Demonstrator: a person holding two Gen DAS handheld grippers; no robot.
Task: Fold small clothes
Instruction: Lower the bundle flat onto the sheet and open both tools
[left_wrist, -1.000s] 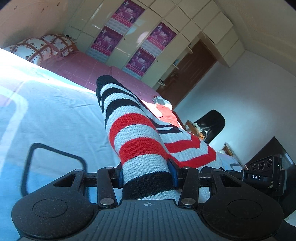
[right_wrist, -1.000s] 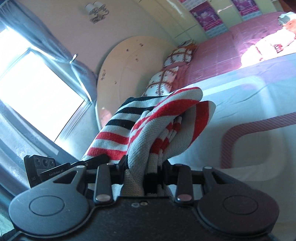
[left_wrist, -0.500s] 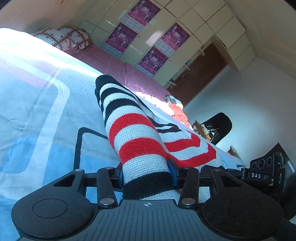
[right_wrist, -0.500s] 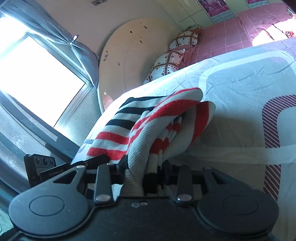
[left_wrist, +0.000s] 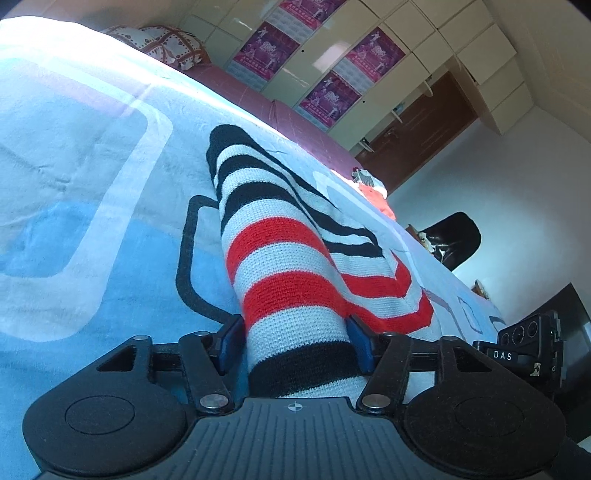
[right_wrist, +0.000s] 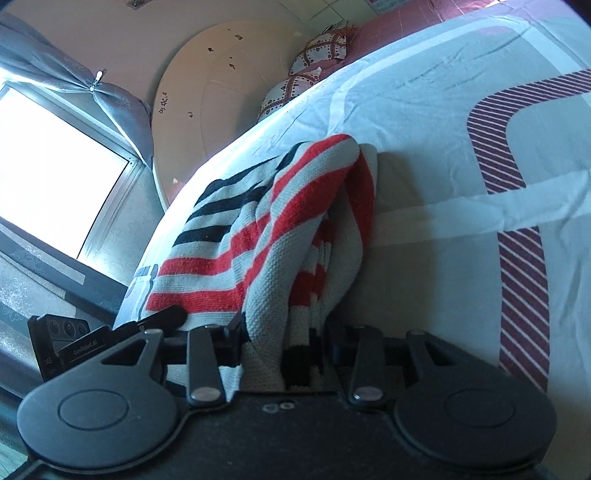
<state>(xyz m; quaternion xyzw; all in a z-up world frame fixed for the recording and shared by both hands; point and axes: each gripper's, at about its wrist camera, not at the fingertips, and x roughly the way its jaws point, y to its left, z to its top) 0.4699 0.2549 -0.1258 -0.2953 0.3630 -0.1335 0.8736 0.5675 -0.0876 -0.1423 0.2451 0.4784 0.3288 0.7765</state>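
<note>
A small knitted garment with red, black and pale grey stripes (left_wrist: 280, 266) lies stretched over the light blue bedspread (left_wrist: 74, 221). My left gripper (left_wrist: 295, 339) is shut on one bunched end of it, low over the bed. My right gripper (right_wrist: 284, 347) is shut on the other end, where the striped garment (right_wrist: 258, 236) hangs in folds between the fingers. The other gripper's camera block shows at the right edge of the left wrist view (left_wrist: 524, 350) and at the left edge of the right wrist view (right_wrist: 62, 343).
Patterned pillows (left_wrist: 162, 44) and a round headboard (right_wrist: 221, 85) stand at the bed's head. A red and white pile of clothes (left_wrist: 373, 188) lies at the far side. A black chair (left_wrist: 458, 240), a brown door (left_wrist: 424, 133), wardrobe and a bright window (right_wrist: 48, 173) surround the bed.
Both grippers have come down toward the bedspread with the garment held between them. The garment now rests more fully on the bed. Both grips are unchanged.
</note>
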